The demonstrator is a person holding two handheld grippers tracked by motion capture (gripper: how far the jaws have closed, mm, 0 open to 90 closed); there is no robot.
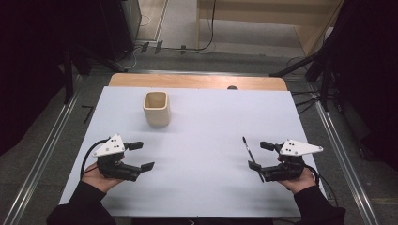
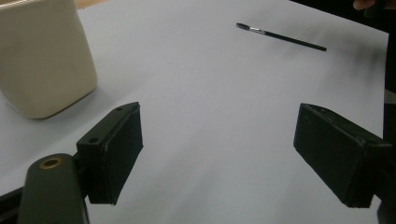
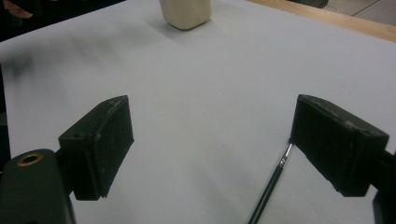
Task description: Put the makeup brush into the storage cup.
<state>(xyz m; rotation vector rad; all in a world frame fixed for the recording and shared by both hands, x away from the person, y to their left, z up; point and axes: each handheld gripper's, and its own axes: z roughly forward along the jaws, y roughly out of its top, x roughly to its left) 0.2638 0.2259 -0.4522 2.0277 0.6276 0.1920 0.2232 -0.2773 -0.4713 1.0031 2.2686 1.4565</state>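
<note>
My right tool (image 1: 257,155) hovers with jaws wide and empty beside the thin black paintbrush (image 1: 251,157), which lies flat on the white counter (image 1: 206,136), its long axis running away from me, bristle tip far. My left tool (image 1: 141,155), equally wide and empty, sits well apart; the cream square ceramic cup (image 1: 156,108) stands beyond it.

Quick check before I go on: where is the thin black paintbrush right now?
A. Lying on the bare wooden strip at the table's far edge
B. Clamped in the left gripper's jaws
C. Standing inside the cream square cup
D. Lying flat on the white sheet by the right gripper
D: the thin black paintbrush lies flat on the white sheet beside the right gripper, whose jaws stand open and apart from it.
</note>
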